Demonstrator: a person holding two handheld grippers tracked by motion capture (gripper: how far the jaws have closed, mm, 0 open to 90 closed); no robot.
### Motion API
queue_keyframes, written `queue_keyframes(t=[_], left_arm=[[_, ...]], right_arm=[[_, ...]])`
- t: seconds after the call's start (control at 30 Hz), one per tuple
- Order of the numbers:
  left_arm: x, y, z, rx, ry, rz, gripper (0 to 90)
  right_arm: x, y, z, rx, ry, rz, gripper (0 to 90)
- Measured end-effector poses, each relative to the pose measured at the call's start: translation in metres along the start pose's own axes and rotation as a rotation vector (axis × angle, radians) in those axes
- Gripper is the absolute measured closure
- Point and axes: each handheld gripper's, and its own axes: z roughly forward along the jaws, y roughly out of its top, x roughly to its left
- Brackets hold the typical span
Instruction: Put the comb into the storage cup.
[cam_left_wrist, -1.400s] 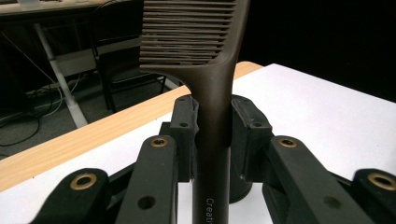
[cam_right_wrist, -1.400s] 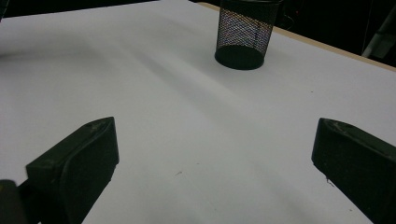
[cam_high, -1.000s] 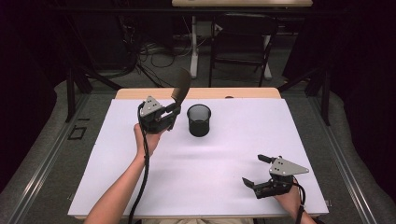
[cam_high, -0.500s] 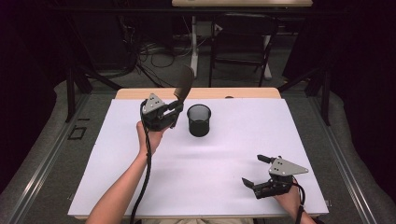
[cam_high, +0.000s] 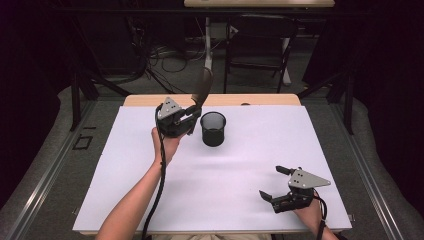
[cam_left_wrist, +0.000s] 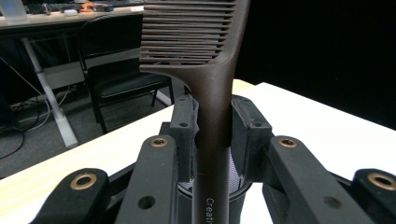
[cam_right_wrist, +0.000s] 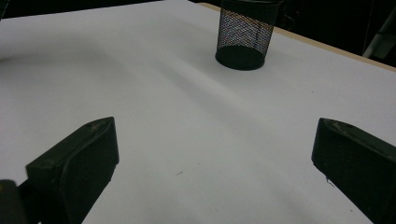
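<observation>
Table (cam_high: 310, 145): white top, covering nearly the whole surface; a strip of light wood edge (cam_high: 260, 99) shows along the far side. Standing directly on the white top, toward the far middle: one black mesh cup (cam_high: 213, 128), round, upright, open mouth up. In the right gripper view the cup (cam_right_wrist: 244, 32) stands on its solid dark base, near the wood edge.

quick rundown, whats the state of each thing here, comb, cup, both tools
comb: held by its handle in the left tool, teeth end up, off the table
mesh cup: upright on the table, open top, looks empty
left tool: shut on the comb, raised beside the cup
right tool: open, holding nothing, low over the table's near right corner
</observation>
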Motion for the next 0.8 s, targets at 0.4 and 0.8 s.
queue_keyframes(t=[0.4,0.8], left_arm=[[0.0,0.005,0.006,-0.014,-0.006,-0.011,72.6],[0.0,0.008,0.014,-0.023,-0.01,-0.024,72.6]], right_arm=[[0.0,0.0,0.001,-0.001,0.001,0.0,0.2],[0.0,0.0,0.0,0.001,0.003,0.0,0.2]])
